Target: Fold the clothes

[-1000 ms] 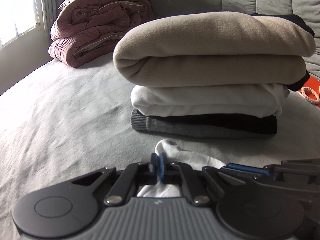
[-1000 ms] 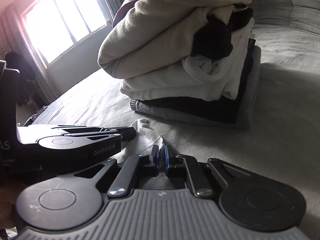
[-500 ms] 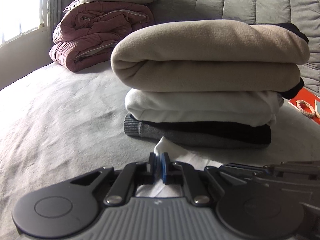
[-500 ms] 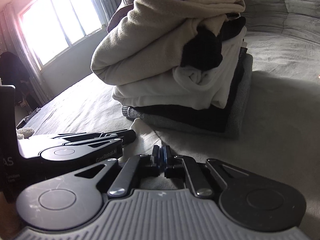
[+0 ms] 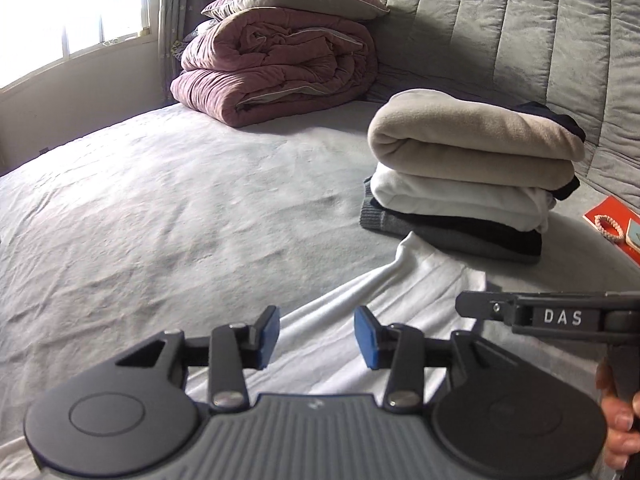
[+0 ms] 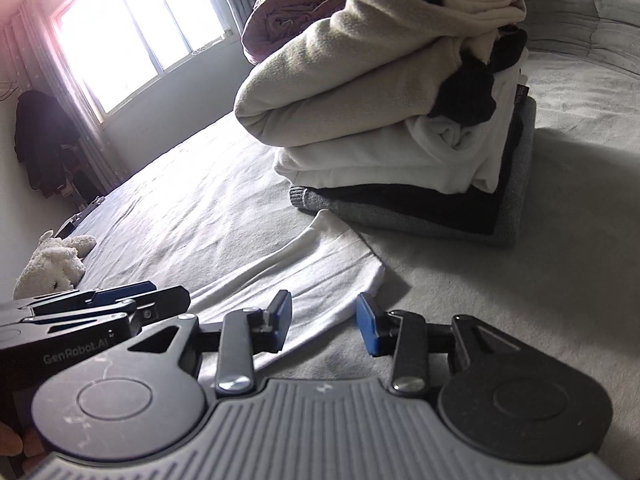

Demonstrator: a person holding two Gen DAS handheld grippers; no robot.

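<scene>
Both tongs are spread apart with nothing between their blue pads. Left tongs (image 5: pixel 316 336) hover low over a white garment (image 5: pixel 384 304) that lies flat on the grey bed (image 5: pixel 168 216); right tongs (image 6: pixel 324 322) hover at that garment's (image 6: pixel 304 276) edge, one pad over the cloth, the other over bare bedding (image 6: pixel 520 288). Each tool shows in the other's view: the right one enters the left wrist view from the right side (a hand (image 5: pixel 618 420) grips its handle), the left one lies at the left of the right wrist view. Just beyond the white garment sits a stack of folded clothes (image 5: pixel 472 172): beige fleece on top, white in the middle, dark grey knit at the bottom. A folded mauve duvet (image 5: pixel 276 76) with a pillow on it rests farther back, near a bright window (image 6: pixel 136 28). A white plush toy (image 6: pixel 52 264) lies at the bed's edge.
</scene>
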